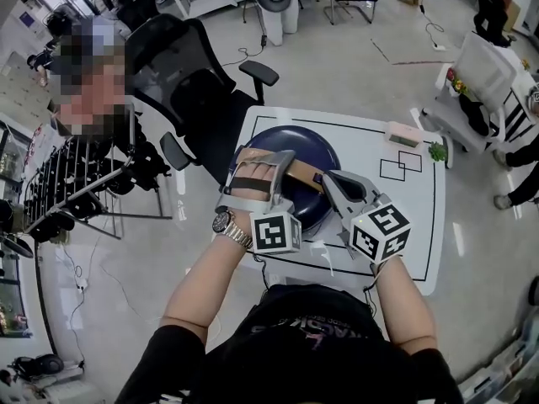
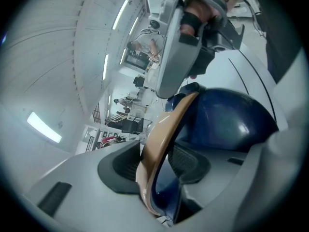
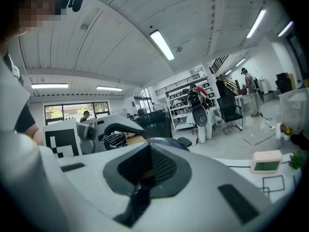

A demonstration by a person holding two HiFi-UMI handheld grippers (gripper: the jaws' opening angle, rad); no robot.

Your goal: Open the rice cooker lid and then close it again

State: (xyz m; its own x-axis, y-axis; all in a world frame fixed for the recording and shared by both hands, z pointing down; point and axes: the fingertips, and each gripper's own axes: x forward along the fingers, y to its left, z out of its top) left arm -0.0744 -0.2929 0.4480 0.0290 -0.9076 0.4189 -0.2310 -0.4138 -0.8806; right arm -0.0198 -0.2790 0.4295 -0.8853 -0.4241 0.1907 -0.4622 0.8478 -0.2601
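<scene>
A dark blue rice cooker [image 1: 290,146] stands on the white table [image 1: 421,225], its domed lid down. A tan carrying handle [image 1: 307,180] arches over it. My left gripper [image 1: 265,165] comes in from the near left and is shut on that handle [image 2: 164,134], which runs between its pads above the blue lid [image 2: 227,120]. My right gripper [image 1: 330,183] is shut and empty, its tip at the cooker's near right side. In the right gripper view its closed jaws [image 3: 145,175] point at the blue dome [image 3: 164,141], with the left gripper [image 3: 111,129] beyond.
A small pink-and-white timer [image 1: 402,135] and a green item [image 1: 436,151] lie at the table's far right, near black outlined squares [image 1: 400,165]. A black office chair [image 1: 194,82] stands just beyond the table's left side. A cable [image 1: 324,255] lies near the front edge.
</scene>
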